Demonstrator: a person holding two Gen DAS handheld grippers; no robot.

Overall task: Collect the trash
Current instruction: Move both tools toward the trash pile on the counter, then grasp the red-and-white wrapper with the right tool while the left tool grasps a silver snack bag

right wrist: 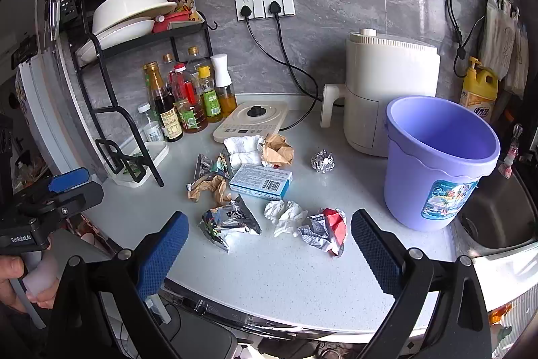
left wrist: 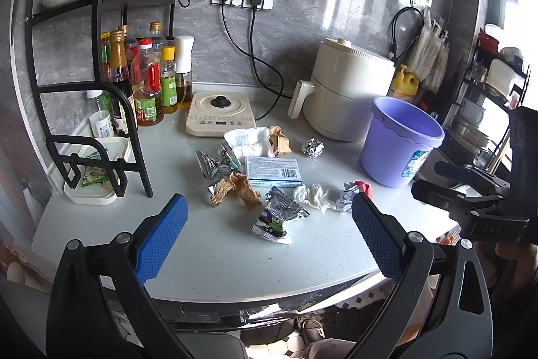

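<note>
The trash [right wrist: 255, 194] is scattered mid-desk [right wrist: 285, 285]: wrappers, crumpled paper, a foil ball [right wrist: 322, 161] and a blue box [right wrist: 260, 181]. A purple bucket [right wrist: 437, 164] is stood empty just right of it, presumably to receive it. Both the left gripper [left wrist: 269, 234] and the right gripper [right wrist: 267, 244] are held above the near edge, fingers spread and empty, so nothing is judged collected yet.

Crinkled shiny foil ball [right wrist: 322, 160]
</note>
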